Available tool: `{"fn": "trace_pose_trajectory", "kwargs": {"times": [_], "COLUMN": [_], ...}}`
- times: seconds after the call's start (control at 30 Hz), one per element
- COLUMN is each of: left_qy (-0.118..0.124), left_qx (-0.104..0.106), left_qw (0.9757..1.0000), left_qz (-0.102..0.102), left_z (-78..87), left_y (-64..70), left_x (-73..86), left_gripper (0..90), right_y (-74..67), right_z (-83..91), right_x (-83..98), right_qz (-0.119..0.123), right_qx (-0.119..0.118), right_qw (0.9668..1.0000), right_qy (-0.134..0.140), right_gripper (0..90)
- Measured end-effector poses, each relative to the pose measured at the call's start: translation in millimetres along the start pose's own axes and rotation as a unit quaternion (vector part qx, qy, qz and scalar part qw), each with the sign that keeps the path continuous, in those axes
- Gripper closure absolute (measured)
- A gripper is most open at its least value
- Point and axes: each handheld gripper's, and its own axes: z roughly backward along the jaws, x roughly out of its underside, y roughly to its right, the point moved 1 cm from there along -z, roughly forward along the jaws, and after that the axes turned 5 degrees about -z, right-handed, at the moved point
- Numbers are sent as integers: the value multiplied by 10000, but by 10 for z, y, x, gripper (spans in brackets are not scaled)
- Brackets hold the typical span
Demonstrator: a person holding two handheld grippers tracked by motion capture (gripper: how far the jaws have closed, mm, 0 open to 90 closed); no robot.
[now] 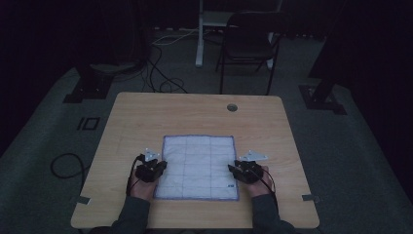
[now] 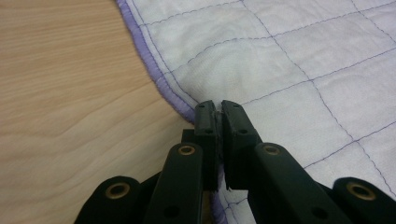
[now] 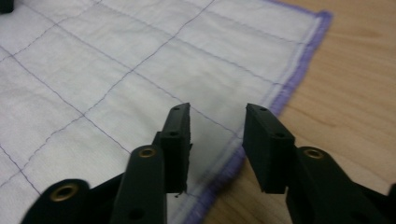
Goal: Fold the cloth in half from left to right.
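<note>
A white quilted cloth (image 1: 198,165) with a purple hem lies flat on the near middle of the wooden table (image 1: 146,112). My left gripper (image 1: 162,167) sits at the cloth's left edge. In the left gripper view its jaws (image 2: 218,106) stand pressed together with the purple hem (image 2: 154,74) pinched between the pads, and the cloth (image 2: 280,60) bulges slightly there. At the cloth's right edge is my right gripper (image 1: 234,170). Its jaws (image 3: 218,112) stand apart in the right gripper view, straddling the hem (image 3: 289,79), one over the cloth (image 3: 116,60), one over bare wood.
A round cable hole (image 1: 232,107) sits in the table's far side. A dark chair (image 1: 248,44) stands behind the table on the grey floor. A cable loop (image 1: 65,165) lies on the floor to the left. Bare wood surrounds the cloth.
</note>
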Motion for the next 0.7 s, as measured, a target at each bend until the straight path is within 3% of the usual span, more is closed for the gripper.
{"fn": "trace_pose_trajectory", "kwargs": {"times": [0.13, 0.2, 0.33, 0.5, 0.7], "left_qy": [-44, -66, -22, 218, 509], "left_qx": [-43, -60, -41, 147, 360], "left_qw": [10000, 10000, 10000, 9996, 9981], "left_qz": [51, 2, -3, 95, -9], "left_z": [32, 34, 39, 110, 222], "left_y": [-50, -48, -43, -51, 3], "left_x": [16, 8, -10, -72, -172], "left_gripper": [869, 874, 877, 877, 877], "right_y": [4, -6, -17, -7, -5], "right_z": [23, 15, -17, -41, -41], "right_x": [5, 8, 13, 20, 21], "right_qz": [19, 54, 76, 46, 7], "right_qx": [12, 8, 18, 23, 9], "right_qw": [10000, 10000, 9999, 9999, 9999], "right_qy": [45, 13, -82, -152, -155], "right_gripper": [799, 830, 850, 851, 847]}}
